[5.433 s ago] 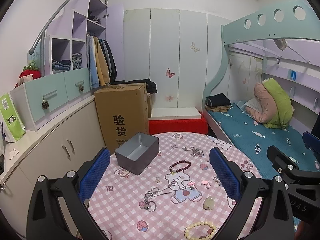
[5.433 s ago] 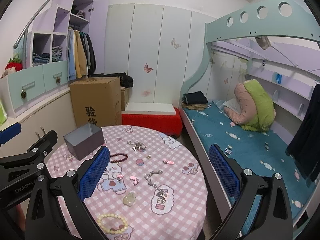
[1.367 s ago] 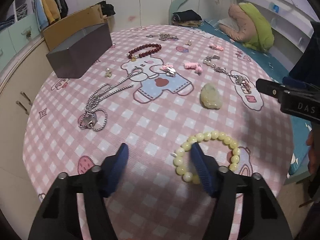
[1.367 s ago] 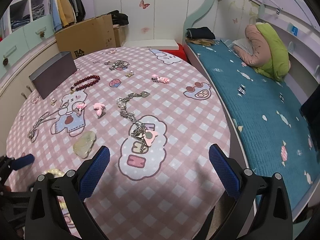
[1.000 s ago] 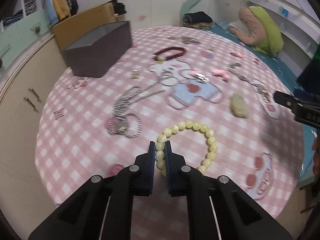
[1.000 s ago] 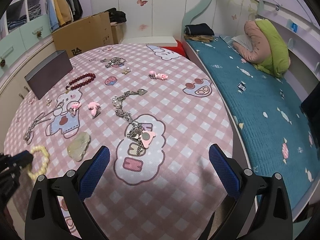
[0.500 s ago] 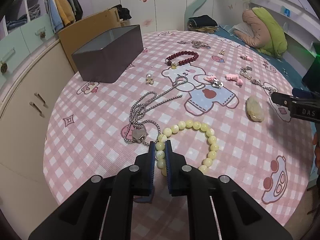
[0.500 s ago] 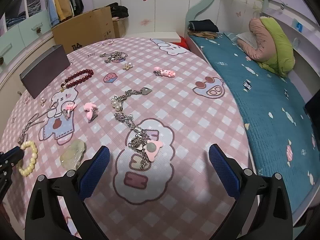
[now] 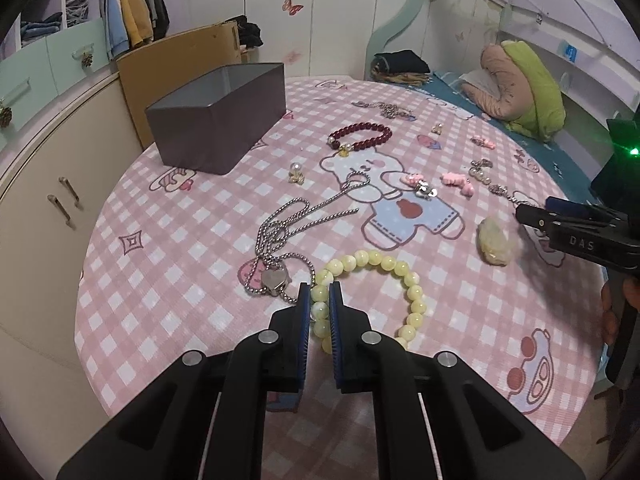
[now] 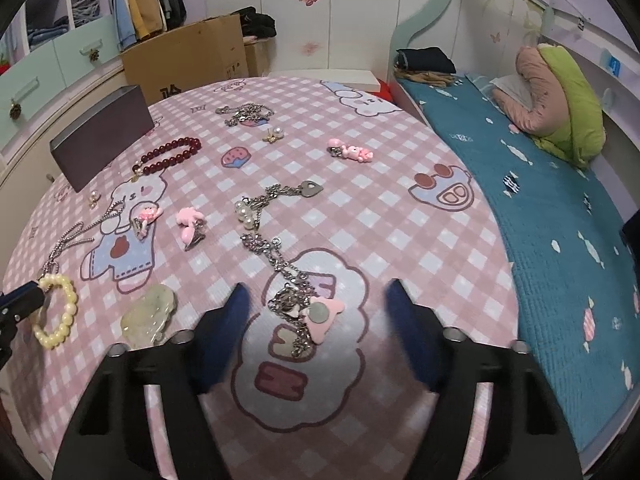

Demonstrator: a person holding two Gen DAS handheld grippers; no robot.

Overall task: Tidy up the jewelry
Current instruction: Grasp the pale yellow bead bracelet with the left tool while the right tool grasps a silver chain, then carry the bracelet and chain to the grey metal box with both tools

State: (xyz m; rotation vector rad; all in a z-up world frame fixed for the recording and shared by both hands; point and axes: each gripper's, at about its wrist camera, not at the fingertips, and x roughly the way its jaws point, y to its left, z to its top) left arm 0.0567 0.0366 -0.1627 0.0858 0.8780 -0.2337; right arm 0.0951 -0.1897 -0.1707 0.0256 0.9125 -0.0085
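Note:
My left gripper is shut on a pale yellow bead bracelet and holds it just above the pink checked tablecloth; the bracelet also shows in the right wrist view. The grey open box stands at the table's far left. My right gripper is open, its jaws either side of a silver chain with a pink charm. A dark red bead bracelet, a silver chain necklace and a pale green stone lie on the table.
Pink hair clips, pearl earrings, another silver chain and a pearl charm chain lie scattered. A cardboard box and cabinets stand beyond the table at left. A bed runs along the right.
My left gripper closed on the yellow bracelet and carried it left and forward toward the silver necklace. My right gripper lowered over the chain with the pink charm and its jaws narrowed.

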